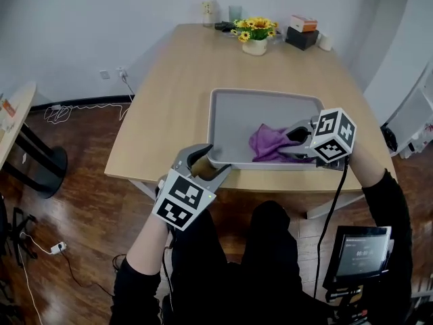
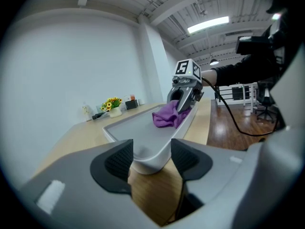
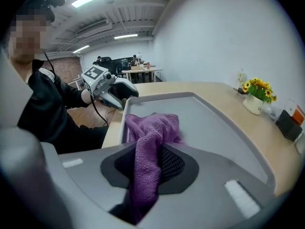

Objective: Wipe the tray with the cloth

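Note:
A grey tray lies on the wooden table by its front edge. A purple cloth lies bunched in the tray's front right part. My right gripper is shut on the cloth, and a fold of cloth hangs out between its pads and trails onto the tray floor. My left gripper holds the tray's front left corner. The rim sits pinched between its two pads. In the left gripper view the right gripper stands over the cloth at the tray's right wall.
At the table's far end stand a pot of yellow flowers, a bottle, a glass and small boxes. A round side table and floor cables are to the left. A screen stands by my right side.

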### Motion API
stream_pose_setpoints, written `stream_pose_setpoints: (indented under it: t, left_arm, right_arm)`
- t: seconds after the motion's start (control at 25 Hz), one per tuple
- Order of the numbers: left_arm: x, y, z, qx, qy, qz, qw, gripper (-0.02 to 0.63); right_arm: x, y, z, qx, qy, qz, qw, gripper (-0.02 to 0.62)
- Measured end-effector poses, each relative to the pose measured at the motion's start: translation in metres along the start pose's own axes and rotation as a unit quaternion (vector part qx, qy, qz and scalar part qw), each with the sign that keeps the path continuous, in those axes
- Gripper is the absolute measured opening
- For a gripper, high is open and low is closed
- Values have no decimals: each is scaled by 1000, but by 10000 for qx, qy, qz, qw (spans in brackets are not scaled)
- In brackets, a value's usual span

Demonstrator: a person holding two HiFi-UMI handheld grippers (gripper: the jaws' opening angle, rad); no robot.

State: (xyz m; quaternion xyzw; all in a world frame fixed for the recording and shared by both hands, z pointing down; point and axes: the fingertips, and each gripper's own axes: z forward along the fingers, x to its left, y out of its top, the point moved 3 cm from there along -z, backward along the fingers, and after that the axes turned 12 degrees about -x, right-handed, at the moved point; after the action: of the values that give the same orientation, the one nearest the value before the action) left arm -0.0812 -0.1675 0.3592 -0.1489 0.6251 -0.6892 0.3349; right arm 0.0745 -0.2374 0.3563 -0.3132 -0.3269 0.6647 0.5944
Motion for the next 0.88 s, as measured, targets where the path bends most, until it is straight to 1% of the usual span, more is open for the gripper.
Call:
stream_pose_setpoints:
  t: [0.08,0.16,0.28,0.4,0.48,0.6,0.8,0.88]
  left_arm:
    - [-2,1,1,-3,-2,1,10000,235]
    - [-2,1,0,-16,-11,4,10000,235]
    - [-1,-2,-5,-33,-9,47,10000,235]
    - [-3,1,-7,-42,-27,39,10000,235]
    - [-3,3,-6,-44,-39,13,10000,235]
    - [0,-1,-5,-29,-18,5,10000,235]
    - [2,-6,1,-2,14,65,10000,235]
    - [2,-5,3,-5,19,56,10000,235]
  right_arm:
    - [-24,3,2,-69,-99,82,9999,80]
    - [-56,9,7,-115,-361,123,9992,80]
    - [-111,18,19,-115,-982,126,9950,80]
    - [-155,26,20,-84,-1684,131,9856,80]
    - [-164,29,20,-57,-1858,123,9825,80]
    - [-154,30,25,-60,-1822,25,9832,78]
    - [-113,25,29,-154,-1408,2,9899,78]
    - [-90,24,29,-181,-1155,-5,9931,78]
